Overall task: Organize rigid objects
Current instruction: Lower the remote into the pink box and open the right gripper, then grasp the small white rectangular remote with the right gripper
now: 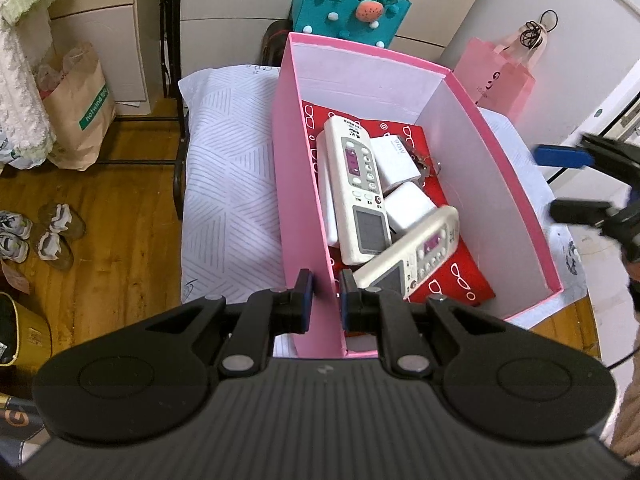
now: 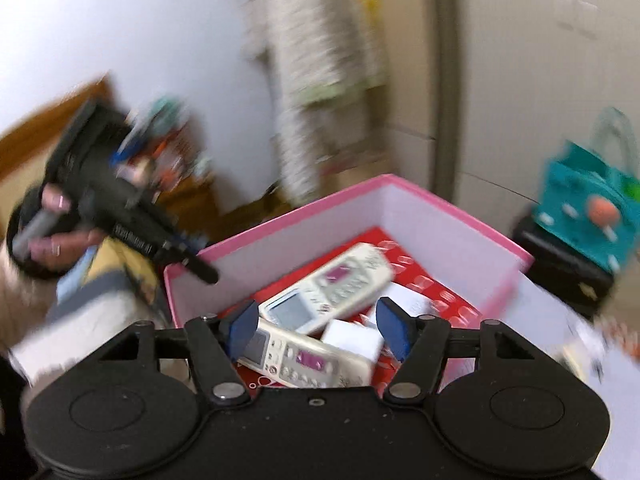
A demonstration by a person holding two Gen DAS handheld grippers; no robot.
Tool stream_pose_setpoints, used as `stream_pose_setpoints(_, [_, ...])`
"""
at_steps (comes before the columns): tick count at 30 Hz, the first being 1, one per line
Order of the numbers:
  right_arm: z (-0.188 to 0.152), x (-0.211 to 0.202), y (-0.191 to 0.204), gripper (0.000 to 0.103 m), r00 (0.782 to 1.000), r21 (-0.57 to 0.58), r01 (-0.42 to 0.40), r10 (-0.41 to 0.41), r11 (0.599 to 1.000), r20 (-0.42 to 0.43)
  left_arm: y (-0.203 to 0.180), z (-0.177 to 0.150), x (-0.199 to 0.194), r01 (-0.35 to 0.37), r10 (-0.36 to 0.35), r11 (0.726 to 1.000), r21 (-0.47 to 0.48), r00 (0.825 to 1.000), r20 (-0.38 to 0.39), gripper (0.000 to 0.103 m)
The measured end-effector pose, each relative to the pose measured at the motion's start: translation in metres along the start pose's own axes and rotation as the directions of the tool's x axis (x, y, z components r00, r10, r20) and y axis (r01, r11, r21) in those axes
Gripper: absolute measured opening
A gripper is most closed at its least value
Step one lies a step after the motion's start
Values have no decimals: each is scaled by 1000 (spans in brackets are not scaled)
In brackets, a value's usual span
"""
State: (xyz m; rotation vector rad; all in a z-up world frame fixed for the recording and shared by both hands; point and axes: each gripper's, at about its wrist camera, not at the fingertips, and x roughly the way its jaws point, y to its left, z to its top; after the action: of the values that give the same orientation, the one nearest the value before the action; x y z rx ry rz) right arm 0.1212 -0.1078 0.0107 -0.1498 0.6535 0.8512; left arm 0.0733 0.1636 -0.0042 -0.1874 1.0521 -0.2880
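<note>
Left gripper (image 1: 325, 296) fingers clamped on pink box (image 1: 298, 184) wall (near corner); right gripper (image 2: 316, 330) fingers apart, empty

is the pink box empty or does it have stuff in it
Not empty: the pink box holds two remotes and white adapters on red paper.

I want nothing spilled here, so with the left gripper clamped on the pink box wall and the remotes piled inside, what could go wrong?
The left gripper pinches only the thin wall of the pink box, so a pull could bend the wall or tip the box. The upper remote lies stacked on other items and may slide. The open right gripper could knock the pile.
</note>
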Motion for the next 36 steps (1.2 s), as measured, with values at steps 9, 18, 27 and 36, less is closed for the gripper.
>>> stream_pose_setpoints(9, [-39, -46, -56, 76, 974, 187, 224, -226, 956, -13, -5, 1, 0, -33, 33, 999, 6, 999, -7, 12])
stream_pose_setpoints(18, [-83, -14, -104, 75, 946, 314, 323, -303, 893, -113, -6, 1, 3, -44, 44, 999, -3, 999, -11, 13])
stream_pose_setpoints(27, [-101, 35, -109, 70, 861, 213, 507, -479, 835, -172, -12, 1, 6, -73, 73, 997, 2, 997, -14, 14])
stream_pose_setpoints(36, [-111, 34, -113, 48, 865, 277, 501, -483, 819, -138, -11, 3, 9, -72, 72, 997, -1, 997, -14, 16])
